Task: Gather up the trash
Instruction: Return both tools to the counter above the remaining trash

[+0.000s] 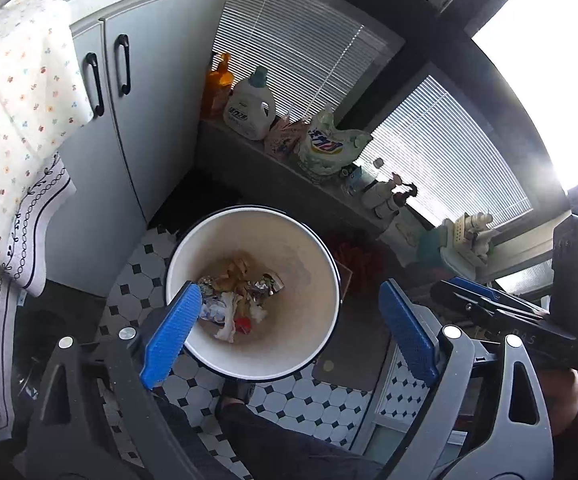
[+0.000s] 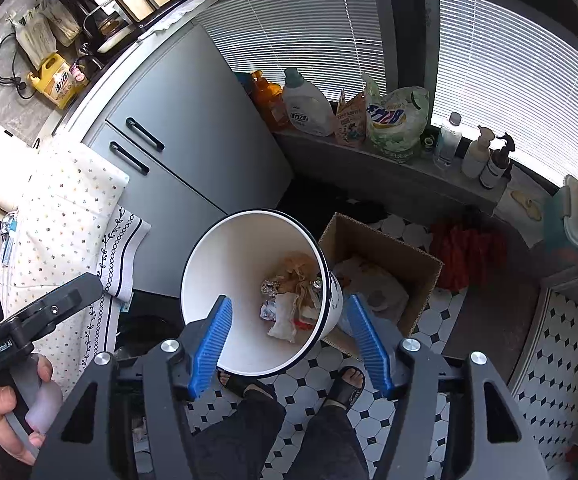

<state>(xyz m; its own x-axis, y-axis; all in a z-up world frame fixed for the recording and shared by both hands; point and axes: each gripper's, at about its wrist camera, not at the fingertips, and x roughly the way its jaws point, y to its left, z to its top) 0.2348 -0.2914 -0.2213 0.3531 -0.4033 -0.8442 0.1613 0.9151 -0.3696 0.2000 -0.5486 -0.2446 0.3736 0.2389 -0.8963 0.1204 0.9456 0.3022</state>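
Note:
A white trash bin (image 1: pixel 289 236) with a dark rim stands on the tiled floor; it also shows in the right wrist view (image 2: pixel 225 264). Crumpled foil, paper and wrappers (image 1: pixel 241 300) lie at its bottom, also seen in the right wrist view (image 2: pixel 289 300). My left gripper (image 1: pixel 289 332) is open and empty, held above the bin mouth. My right gripper (image 2: pixel 289 340) is open and empty, also above the bin. The right gripper's body (image 1: pixel 509 320) shows at the right of the left wrist view. The left gripper's body (image 2: pixel 29 320) shows at the left of the right wrist view.
A cardboard box (image 2: pixel 385 256) with rubbish stands right of the bin. A grey cabinet (image 2: pixel 193 136) with a floral cloth (image 2: pixel 61 220) over it is on the left. Detergent bottles (image 2: pixel 309 104) line the window ledge. The person's feet (image 2: pixel 349 384) are just below the bin.

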